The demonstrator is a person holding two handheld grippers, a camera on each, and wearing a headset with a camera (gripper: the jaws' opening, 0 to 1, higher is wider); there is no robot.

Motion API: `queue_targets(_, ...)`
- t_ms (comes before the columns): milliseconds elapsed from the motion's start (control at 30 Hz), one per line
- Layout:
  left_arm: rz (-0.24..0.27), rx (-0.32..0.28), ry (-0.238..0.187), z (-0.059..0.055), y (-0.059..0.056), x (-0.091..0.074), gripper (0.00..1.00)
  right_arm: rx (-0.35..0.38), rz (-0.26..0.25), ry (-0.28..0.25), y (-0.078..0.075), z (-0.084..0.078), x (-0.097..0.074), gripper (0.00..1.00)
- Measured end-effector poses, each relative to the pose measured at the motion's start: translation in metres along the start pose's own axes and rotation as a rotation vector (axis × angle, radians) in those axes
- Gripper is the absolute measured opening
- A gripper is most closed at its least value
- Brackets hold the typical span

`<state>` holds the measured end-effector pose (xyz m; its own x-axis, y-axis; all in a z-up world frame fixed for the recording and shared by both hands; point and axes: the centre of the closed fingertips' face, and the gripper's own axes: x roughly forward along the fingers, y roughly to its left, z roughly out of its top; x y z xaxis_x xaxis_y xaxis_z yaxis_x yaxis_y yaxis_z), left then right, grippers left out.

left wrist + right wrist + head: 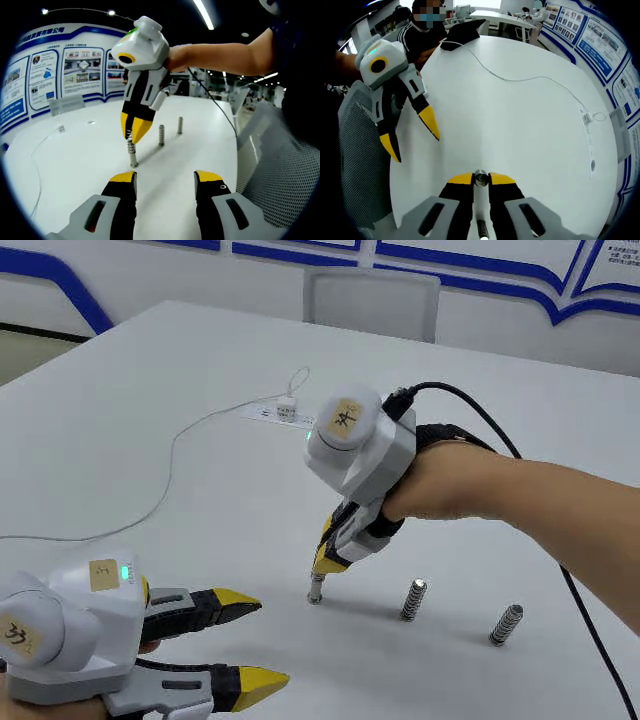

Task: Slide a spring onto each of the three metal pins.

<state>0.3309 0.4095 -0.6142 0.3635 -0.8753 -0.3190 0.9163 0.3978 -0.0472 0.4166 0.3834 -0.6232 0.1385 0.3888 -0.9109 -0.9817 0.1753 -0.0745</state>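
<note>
Right tongs pinch spring on pin.

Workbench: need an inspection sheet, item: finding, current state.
Surface: white table, bare around the work.
Job's things: middle spring and end spring seated on their pins; third spring high on its pin.
Clutter: small white adapter on a label strip.
Grippers: right gripper jaws shut on third spring; left gripper jaws open, holding nothing.
Cables: white cable runs to the adapter; black cable leaves the right gripper.
Surroundings: chair behind the table; blue-striped wall.
</note>
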Motion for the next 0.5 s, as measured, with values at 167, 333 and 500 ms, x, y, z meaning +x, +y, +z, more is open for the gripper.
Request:
queue_targets(167,0.005,-0.003,-0.001,0.000,0.001,-0.001,0.47,0.001,-0.002,0.023,0.000,-0.005,0.010,0.12)
queue_targets(333,0.008,-0.005,0.000,-0.001,0.002,-0.002,0.47,0.015,0.002,0.029,0.000,-0.009,0.018,0.12)
queue_targets(500,0.007,-0.005,0.003,-0.001,0.002,-0.002,0.47,0.024,0.006,0.036,0.002,-0.013,0.024,0.12)
